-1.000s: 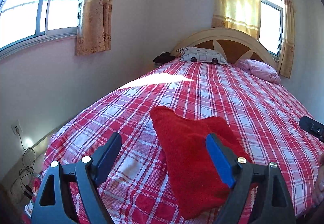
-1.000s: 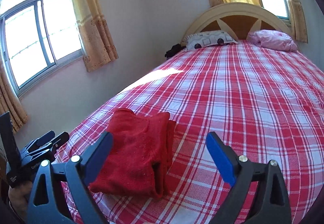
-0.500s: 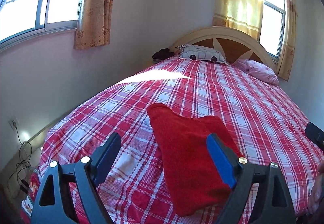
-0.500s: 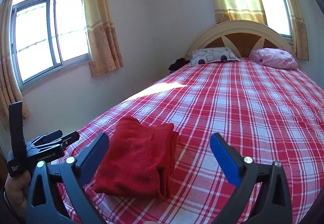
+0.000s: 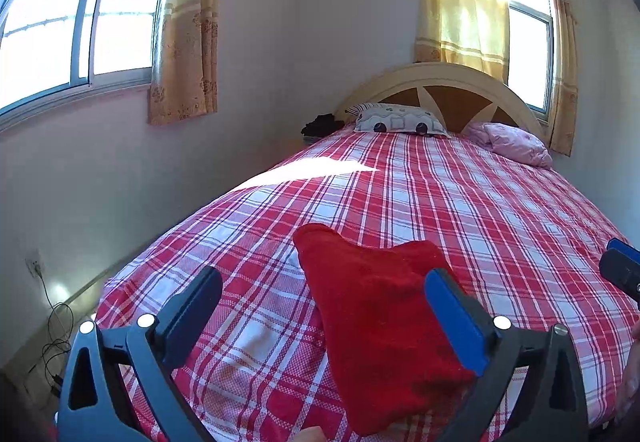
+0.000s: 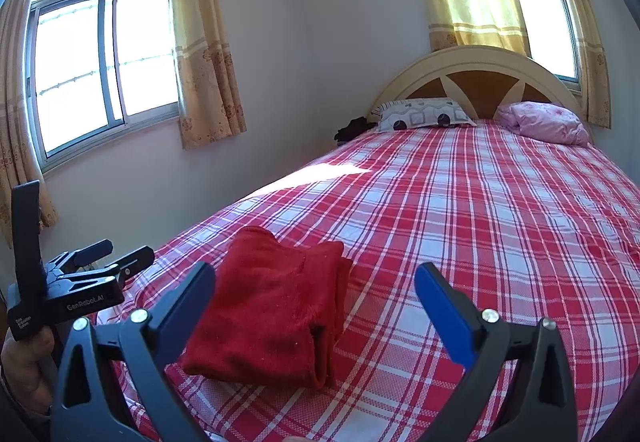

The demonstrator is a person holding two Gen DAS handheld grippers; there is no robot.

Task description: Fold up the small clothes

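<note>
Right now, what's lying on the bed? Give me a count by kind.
Red folded garment: 1
Patterned pillow: 1
Pink pillow: 1
Dark bundle at the bed's far corner, too small to identify and possibly beside the bed: 1
Total: 4

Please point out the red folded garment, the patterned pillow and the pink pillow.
red folded garment (image 6: 268, 306), right wrist view, middle of its top layer.
patterned pillow (image 6: 422, 114), right wrist view, centre of its face.
pink pillow (image 6: 546, 122), right wrist view, middle of its rumpled top.

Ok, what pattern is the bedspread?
Red-and-white plaid bedspread, clearest in the right wrist view.
</note>
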